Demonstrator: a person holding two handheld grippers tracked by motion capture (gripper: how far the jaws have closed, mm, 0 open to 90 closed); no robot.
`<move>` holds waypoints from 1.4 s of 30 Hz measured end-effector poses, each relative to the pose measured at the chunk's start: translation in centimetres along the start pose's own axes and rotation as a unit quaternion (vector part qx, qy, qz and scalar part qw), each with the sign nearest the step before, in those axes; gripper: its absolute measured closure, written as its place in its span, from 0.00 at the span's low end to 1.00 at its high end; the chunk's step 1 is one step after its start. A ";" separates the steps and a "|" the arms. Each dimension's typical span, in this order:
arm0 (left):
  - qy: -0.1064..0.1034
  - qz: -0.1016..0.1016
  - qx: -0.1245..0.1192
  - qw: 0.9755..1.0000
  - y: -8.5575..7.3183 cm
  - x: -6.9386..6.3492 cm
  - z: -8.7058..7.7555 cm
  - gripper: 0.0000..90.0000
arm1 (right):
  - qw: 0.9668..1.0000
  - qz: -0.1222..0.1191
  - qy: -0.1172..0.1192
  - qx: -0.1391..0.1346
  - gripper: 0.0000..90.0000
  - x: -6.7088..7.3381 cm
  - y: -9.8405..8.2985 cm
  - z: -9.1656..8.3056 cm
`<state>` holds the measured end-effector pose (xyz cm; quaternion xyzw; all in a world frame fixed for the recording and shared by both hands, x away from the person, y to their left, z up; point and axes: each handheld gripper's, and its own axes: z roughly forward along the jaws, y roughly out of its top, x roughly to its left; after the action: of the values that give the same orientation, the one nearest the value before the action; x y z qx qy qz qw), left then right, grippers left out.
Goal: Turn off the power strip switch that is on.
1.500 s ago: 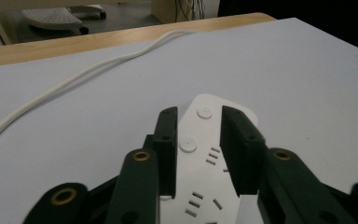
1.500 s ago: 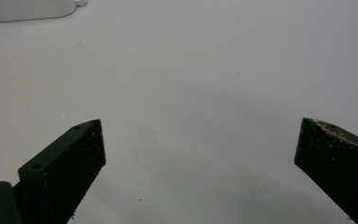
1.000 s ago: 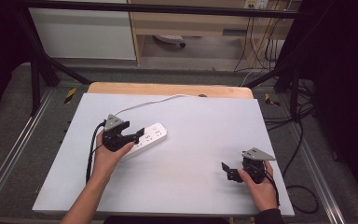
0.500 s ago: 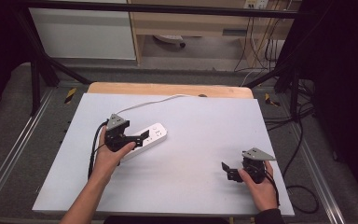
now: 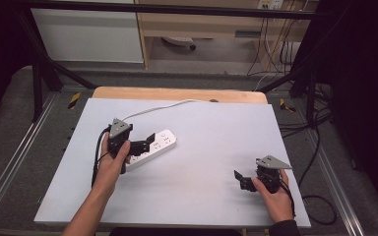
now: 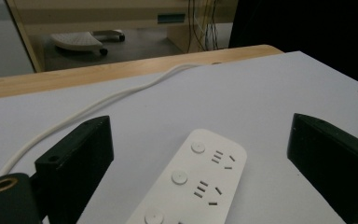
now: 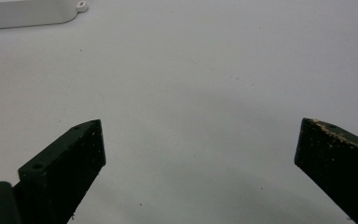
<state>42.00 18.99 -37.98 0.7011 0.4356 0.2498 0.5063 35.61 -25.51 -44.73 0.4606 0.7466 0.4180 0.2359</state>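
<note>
A white power strip lies on the white table top, and its white cable runs off toward the far edge. My left gripper hovers over the strip's near end. In the left gripper view the power strip lies low between the wide jaws of my left gripper, and neither pad touches it. These jaws have just been opening. My right gripper rests at the front right, open over bare table. The right gripper view shows my right gripper with nothing between its jaws and the strip's end far off.
A wooden board edge shows behind the white top. Metal frame rails run along both sides. Loose cables hang off the right side, and a shelf unit stands beyond the table.
The left gripper's jaws have spread wider over the strip's near end and the hand has shifted slightly. The strip has stayed where it was, and the right hand has kept still.
</note>
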 end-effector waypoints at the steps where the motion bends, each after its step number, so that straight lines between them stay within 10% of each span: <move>1: 0.000 0.003 0.000 1.000 0.1 0.0 -0.2 0.07 | 1.000 -0.002 0.000 -0.001 0.03 0.1 0.0 -0.1; 18: -0.006 0.000 -0.023 1.000 1.2 -0.2 -4.5 0.07 | 1.000 0.000 -0.003 -0.009 0.03 0.0 0.2 -0.3; 42: 0.018 -0.030 -0.022 0.999 -0.9 3.5 -9.1 0.06 | 1.000 -0.001 -0.003 -0.007 0.03 0.0 0.1 -0.4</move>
<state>36.20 26.60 -35.82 0.6714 0.4600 0.2567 0.5213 35.41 -25.69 -44.39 0.4591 0.7434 0.4218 0.2422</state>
